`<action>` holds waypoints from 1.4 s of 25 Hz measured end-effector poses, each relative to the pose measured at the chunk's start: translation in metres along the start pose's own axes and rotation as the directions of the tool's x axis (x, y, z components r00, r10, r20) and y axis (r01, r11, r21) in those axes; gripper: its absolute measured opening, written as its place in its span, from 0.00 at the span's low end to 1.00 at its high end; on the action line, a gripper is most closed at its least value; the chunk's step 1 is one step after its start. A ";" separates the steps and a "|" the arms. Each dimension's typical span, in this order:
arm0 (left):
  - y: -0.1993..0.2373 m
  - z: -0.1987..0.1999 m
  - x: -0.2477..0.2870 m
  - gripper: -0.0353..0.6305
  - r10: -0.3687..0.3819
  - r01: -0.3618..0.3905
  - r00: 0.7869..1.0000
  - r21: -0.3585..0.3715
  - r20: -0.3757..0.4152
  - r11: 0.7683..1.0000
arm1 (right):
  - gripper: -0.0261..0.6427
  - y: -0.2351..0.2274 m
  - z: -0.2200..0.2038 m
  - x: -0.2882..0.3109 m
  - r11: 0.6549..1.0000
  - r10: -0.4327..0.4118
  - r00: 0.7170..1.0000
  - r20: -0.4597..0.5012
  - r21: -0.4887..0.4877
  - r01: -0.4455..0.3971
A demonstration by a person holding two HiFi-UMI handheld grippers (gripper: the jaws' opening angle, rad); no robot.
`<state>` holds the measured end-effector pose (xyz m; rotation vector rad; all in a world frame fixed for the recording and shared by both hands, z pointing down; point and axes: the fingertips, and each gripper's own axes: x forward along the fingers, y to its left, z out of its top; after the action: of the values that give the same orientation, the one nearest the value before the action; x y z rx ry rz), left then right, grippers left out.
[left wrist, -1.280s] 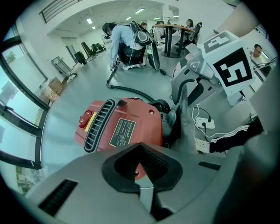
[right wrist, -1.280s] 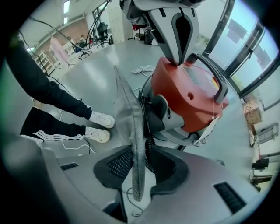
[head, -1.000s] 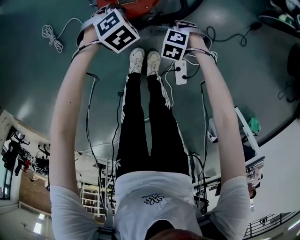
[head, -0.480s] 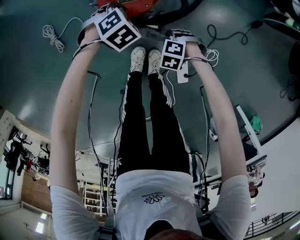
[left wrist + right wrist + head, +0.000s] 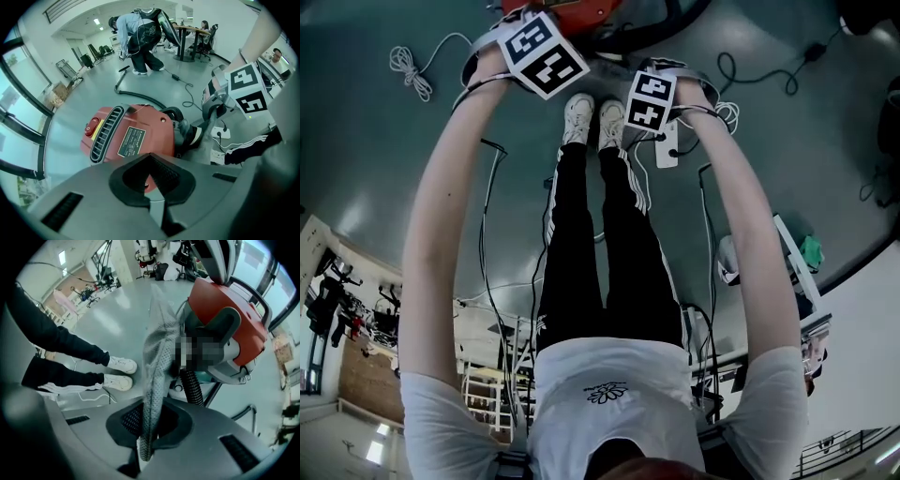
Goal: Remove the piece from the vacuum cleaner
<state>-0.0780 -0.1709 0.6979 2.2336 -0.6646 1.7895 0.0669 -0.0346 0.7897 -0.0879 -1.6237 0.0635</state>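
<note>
reaching forward and steeply down with the left arm [image 5: 438, 216] and the right arm [image 5: 746, 216], both bare and nearly straight, one on each side of the black trousers [image 5: 600, 244]. holding the left gripper [image 5: 154, 199] close above the top of the red plastic vacuum cleaner [image 5: 136, 133] on the grey floor [image 5: 375, 141], fingers brought together with nothing caught between them, only a sliver of red casing visible through the gap behind the pads. holding the right gripper [image 5: 146, 446] just beside the left one, on the side nearer the white trainers [image 5: 123, 365], fingers clamped almost fully together on the lower end of a grey mesh fabric piece [image 5: 157, 352]. pinching that piece flat between the two pads, with a short tail poking out below them. from the fingers, stretching up roughly upright to the front of the vacuum cleaner, right next to the black ribbed hose [image 5: 191, 385]. cannot tell whether its far end is attached to the machine or free of it.
</note>
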 end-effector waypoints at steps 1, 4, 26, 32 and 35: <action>0.000 0.000 0.000 0.06 0.004 -0.004 1.000 -0.005 0.006 1.000 | 0.07 -0.004 -0.004 0.000 0.999 -0.010 1.000 -0.016 -0.039 0.009; 0.004 -0.001 -0.003 0.06 0.013 -0.012 1.000 -0.030 0.018 0.999 | 0.07 -0.010 -0.007 -0.001 0.991 -0.036 0.999 -0.032 -0.134 0.031; 0.008 0.004 -0.012 0.06 0.082 -0.082 0.996 -0.020 0.022 0.996 | 0.07 0.017 0.009 -0.008 0.999 -0.023 0.999 0.040 0.025 0.022; 0.012 0.004 -0.012 0.06 0.080 -0.080 0.997 -0.025 0.010 0.996 | 0.07 0.026 0.025 -0.011 0.996 -0.034 0.996 0.079 0.083 0.028; 0.010 0.003 -0.012 0.06 0.086 -0.086 0.996 -0.020 0.008 0.996 | 0.07 0.031 0.026 -0.011 0.997 -0.030 0.996 0.083 0.073 0.024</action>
<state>-0.0821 -0.1786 0.6848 2.2334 -0.7882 1.8047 0.0419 -0.0042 0.7744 -0.0076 -1.7043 0.1054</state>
